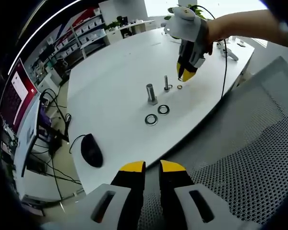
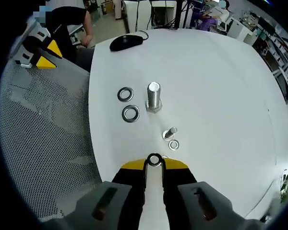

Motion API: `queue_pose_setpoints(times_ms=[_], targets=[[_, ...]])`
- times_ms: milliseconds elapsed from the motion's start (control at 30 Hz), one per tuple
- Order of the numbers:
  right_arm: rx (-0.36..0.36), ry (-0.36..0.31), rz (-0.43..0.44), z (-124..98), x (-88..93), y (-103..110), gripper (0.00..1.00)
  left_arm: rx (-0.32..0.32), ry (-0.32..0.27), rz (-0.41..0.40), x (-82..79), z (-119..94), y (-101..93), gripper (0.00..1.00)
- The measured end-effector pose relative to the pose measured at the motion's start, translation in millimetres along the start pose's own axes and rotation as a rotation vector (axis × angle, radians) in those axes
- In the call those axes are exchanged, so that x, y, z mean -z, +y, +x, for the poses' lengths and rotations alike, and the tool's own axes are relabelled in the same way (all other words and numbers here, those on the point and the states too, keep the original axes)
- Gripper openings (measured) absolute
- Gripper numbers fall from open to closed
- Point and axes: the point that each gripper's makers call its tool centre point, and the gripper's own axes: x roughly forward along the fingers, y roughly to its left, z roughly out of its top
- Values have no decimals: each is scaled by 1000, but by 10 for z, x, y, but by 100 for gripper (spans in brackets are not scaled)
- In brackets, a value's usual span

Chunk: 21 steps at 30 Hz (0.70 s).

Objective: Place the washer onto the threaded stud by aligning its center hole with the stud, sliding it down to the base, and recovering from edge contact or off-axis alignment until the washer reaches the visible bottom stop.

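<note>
- The right gripper [image 2: 154,162] holds a washer [image 2: 154,160] pinched by its rim between the yellow-tipped jaws, its centre hole facing the camera in the right gripper view. In the left gripper view the same gripper [image 1: 186,76] hangs over the white table [image 1: 115,86] just beside the small threaded stud [image 1: 166,83]; the washer there is too small to make out between the tips.
- The washer looks like a thin, stiff metal ring: light, hard and smooth, so it probably slips or pivots in the jaws if it catches on the threads. An edge grip that leaves the hole free seems the right hold, and that is the grip seen here.
- The small threaded stud [image 2: 170,132] stands a little ahead of the held washer, with a small washer [image 2: 174,144] lying flat on the table just beside its base.
- A larger bolt [image 2: 154,97] stands upright further off, with two large washers [image 2: 128,103] lying flat on one side of it.
- The left gripper [image 1: 152,166] is held back over a perforated chair surface [image 1: 249,158], its jaws nearly together with a narrow gap and nothing between them.
- Hard to judge: which stud fits the held washer, and the bottom stop at either stud's base.
- A computer mouse [image 1: 91,150] lies well apart, near the table edge.
</note>
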Motion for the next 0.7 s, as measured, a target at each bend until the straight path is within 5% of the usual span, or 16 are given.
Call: queue_pose_setpoints(times_ms=[700], targets=[[46, -2, -39, -1, -320, -155, 14, 0, -5, -2, -6, -1, -2, 9]])
